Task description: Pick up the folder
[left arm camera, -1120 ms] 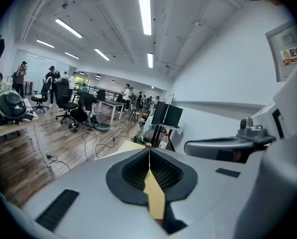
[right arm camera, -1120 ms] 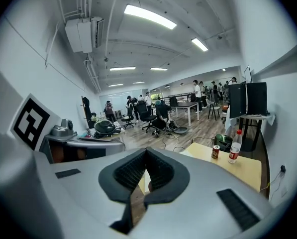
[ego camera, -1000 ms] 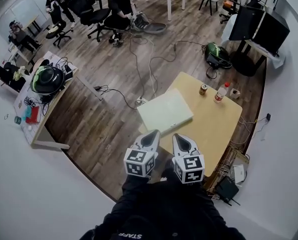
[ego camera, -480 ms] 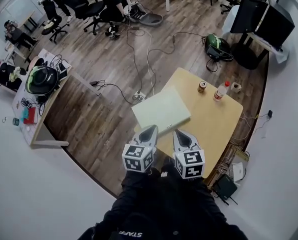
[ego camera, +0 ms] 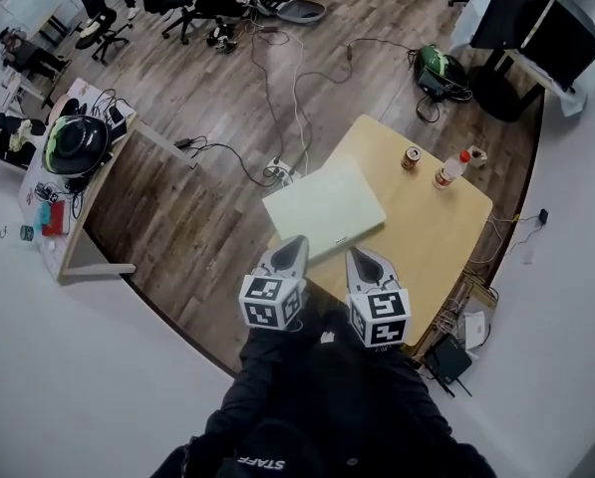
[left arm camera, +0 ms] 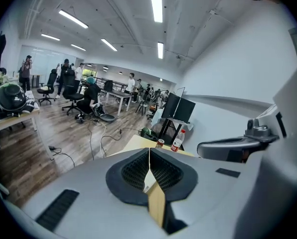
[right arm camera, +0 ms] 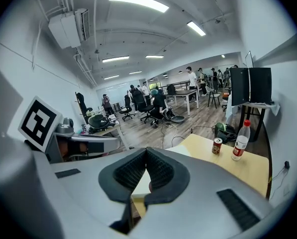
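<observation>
Both grippers are up in front of me, side by side, pointing forward and down at the table [ego camera: 446, 257].

Jaws: left gripper [ego camera: 296, 241] has its pads pressed together with nothing between them, and its own view shows the tips meeting [left arm camera: 149, 151]. Right gripper [ego camera: 356, 254] is the same, tips touching and empty [right arm camera: 146, 151].

Folder [ego camera: 324, 210]: a pale flat slab lying on the left part of the table. Its left end hangs out past the table's left edge, over the floor. A can [ego camera: 411, 157] and a bottle [ego camera: 446, 170] stand well apart from it at the far right, clear of the approach.

Key relation: the folder lies straight ahead of both sets of jaws, on the far side of them. Its long axis runs across my line of approach, from near-left to far-right, so a long edge faces me. In the head view the left tip overlaps the folder's near-left corner, and the right tip sits just short of the near long edge. I judge the left gripper marginally the nearer. How high the tips are above the folder I cannot tell.

Judgement: the pick-up has not started, since neither gripper is on the folder. The jaws must spread before anything else. The overhanging left end looks like the easiest place to get a jaw underneath, and that favours the left gripper.
</observation>
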Motion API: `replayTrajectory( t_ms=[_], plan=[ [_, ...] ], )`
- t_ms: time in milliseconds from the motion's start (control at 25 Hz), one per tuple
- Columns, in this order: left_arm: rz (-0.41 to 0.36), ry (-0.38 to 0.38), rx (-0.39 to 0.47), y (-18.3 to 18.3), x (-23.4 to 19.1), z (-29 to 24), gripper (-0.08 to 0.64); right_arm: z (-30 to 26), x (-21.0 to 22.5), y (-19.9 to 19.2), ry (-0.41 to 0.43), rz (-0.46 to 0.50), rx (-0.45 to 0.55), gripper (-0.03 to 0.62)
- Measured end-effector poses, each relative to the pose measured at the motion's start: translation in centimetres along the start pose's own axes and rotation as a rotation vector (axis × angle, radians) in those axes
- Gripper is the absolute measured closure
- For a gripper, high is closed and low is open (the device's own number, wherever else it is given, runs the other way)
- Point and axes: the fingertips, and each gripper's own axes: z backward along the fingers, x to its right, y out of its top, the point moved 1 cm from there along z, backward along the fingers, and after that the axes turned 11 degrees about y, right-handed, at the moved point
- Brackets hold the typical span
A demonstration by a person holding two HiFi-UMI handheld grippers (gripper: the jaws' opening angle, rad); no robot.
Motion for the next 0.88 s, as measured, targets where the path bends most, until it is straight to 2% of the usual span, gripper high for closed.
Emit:
replayTrajectory(
  t_ms=[320, 600, 880],
  plan=[
    [0.008, 0.008, -0.071, -0.7, -5.7, -5.7, 0.525, -6.1, 1.8, 0.2, -0.040, -0.009, -0.052, 0.571],
    [0.038, 0.017, -0.160, -2.2, -10.5, -10.9, 0.525, -12.6, 3.9, -1.4, -0.059, -0.031, -0.151, 0.571],
    [0.111, 0.050, -0.246, -5.3, -16.0, -15.0, 0.525, -18.2, 4.8, -2.9, -0.049, -0.049, -0.240, 0.571]
  ],
)
